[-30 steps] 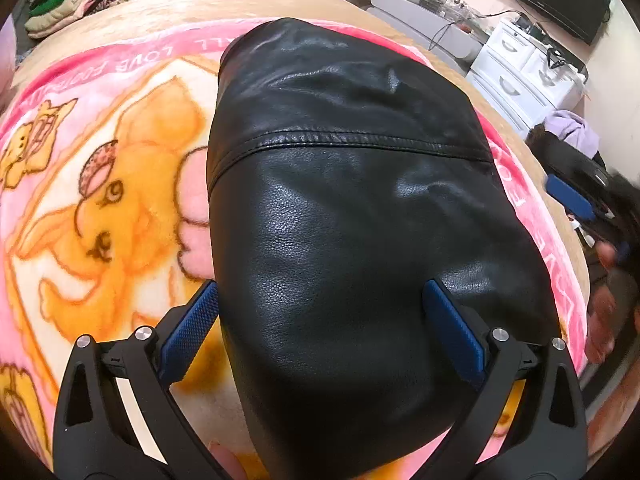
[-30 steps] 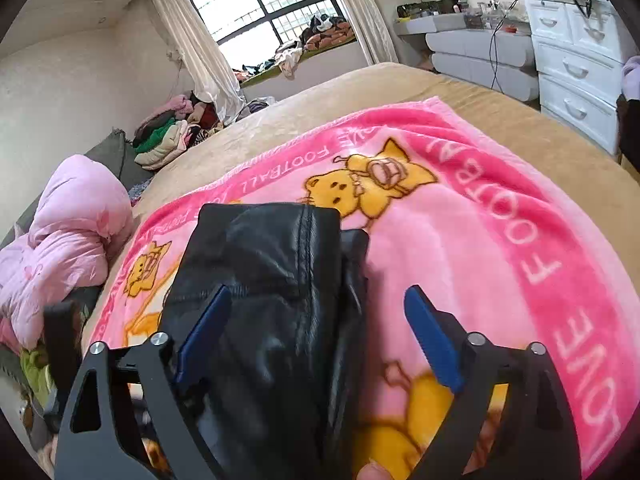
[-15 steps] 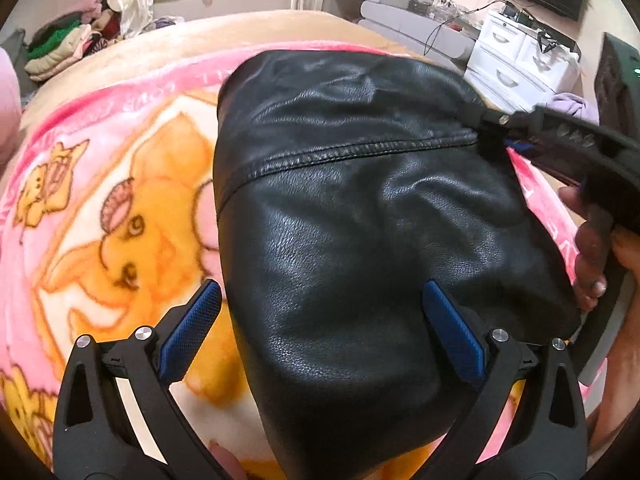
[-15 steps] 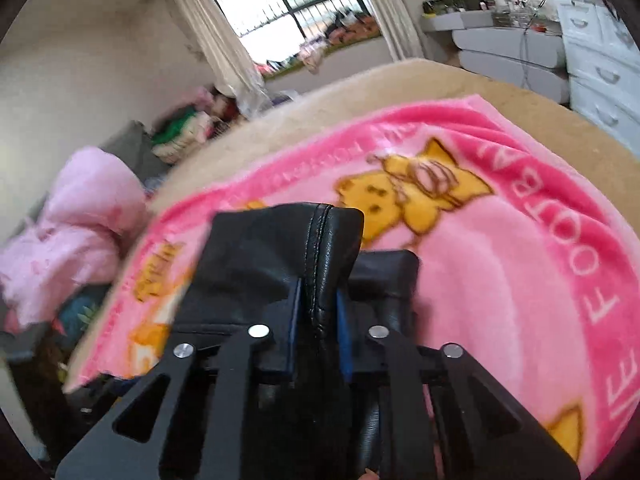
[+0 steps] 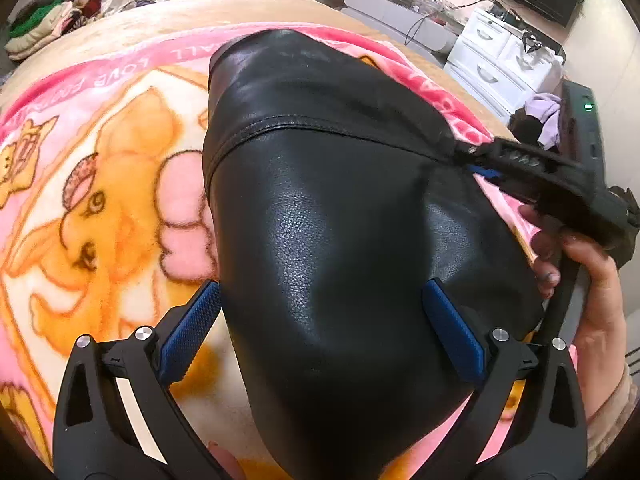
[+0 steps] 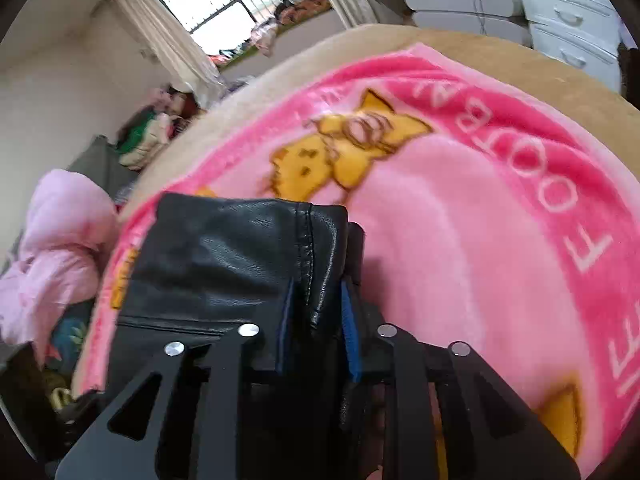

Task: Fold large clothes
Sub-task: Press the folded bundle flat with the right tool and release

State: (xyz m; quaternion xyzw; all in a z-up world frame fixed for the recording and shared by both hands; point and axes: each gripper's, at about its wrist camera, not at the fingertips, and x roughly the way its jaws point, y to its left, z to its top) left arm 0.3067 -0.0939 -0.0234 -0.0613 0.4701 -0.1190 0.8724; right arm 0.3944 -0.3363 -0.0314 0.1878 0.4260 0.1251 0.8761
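Note:
A black leather garment [image 5: 340,208] lies folded on a pink cartoon blanket [image 5: 100,184] on the bed. My left gripper [image 5: 320,316] is open, its blue pads spread either side of the garment's near end, just above it. My right gripper [image 6: 316,300] is shut on the seamed edge of the garment [image 6: 240,256] and lifts that edge a little. In the left wrist view the right gripper [image 5: 476,160] shows at the garment's right edge, held by a hand [image 5: 592,280].
The blanket [image 6: 460,220] spreads to the right over a tan bedspread [image 6: 520,72]. White drawers [image 5: 500,64] stand right of the bed. A pink duvet [image 6: 56,248] and clothes piles [image 6: 148,136] lie at the left, near a window.
My right gripper moved onto the garment's right edge and shut on its seam, then lifted it slightly. My left gripper stayed open over the near end.

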